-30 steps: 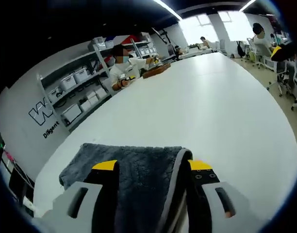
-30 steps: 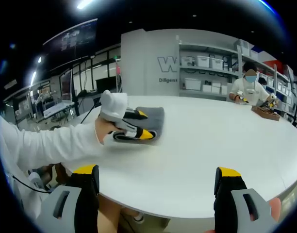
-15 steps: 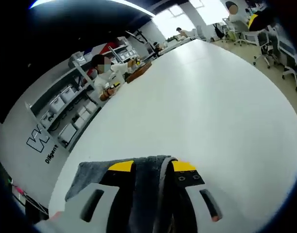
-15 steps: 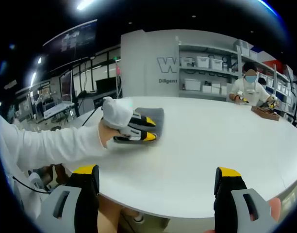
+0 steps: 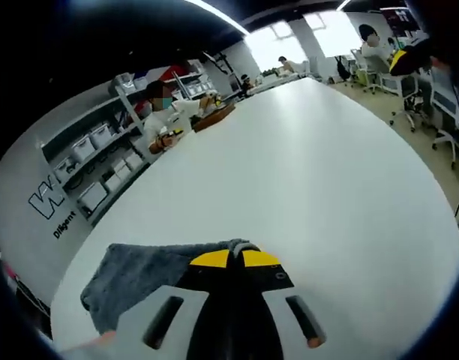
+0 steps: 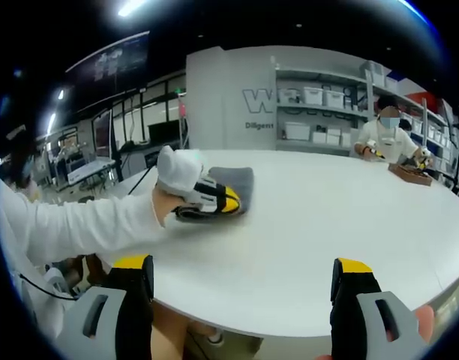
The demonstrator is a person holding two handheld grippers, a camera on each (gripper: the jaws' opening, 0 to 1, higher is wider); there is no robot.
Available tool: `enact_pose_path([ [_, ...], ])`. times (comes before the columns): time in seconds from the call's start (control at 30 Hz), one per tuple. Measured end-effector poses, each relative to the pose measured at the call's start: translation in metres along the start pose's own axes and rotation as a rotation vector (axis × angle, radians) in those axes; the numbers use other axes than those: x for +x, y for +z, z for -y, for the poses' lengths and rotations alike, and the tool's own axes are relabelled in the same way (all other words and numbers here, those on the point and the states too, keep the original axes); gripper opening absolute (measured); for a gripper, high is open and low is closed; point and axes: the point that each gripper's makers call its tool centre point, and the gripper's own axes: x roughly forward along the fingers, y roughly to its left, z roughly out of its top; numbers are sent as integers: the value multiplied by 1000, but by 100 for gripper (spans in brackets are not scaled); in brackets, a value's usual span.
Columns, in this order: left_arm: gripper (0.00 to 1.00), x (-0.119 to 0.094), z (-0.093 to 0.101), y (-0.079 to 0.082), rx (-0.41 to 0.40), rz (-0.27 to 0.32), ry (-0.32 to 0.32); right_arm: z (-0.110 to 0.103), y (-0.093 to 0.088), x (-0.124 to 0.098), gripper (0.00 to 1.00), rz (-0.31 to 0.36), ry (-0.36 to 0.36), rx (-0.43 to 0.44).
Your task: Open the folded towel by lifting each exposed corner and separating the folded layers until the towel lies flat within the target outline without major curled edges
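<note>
Left claw (image 5: 235, 258) pinched on towel (image 5: 139, 274) edge; right claw (image 6: 244, 279) agape.

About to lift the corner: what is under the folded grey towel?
The white table lies under the folded grey towel. The left gripper is shut on its edge; lower layers are hidden.

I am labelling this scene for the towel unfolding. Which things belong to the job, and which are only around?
Job: grey folded towel; left gripper, shut at its corner; right gripper, open; white table.
Around: shelves with bins; seated person; chairs.
</note>
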Motion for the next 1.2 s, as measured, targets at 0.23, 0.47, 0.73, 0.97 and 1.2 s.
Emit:
enact_pose_path([
  [0.23, 2, -11, -8, 2, -219, 73, -75, 0, 0, 0, 99, 0, -1, 4],
  [0.47, 2, -27, -28, -1, -351, 120, -85, -1, 1, 0, 99, 0, -2, 0],
  [0.73, 2, -55, -62, -19, -415, 135, -15, -4, 2, 1, 99, -1, 2, -4],
  [0.97, 2, -74, -84, -40, -390, 89, 47, -5, 2, 1, 99, -3, 4, -5],
  [1.2, 2, -95, -100, -60, -364, 45, 108, -6, 2, 0, 98, -1, 2, -8],
])
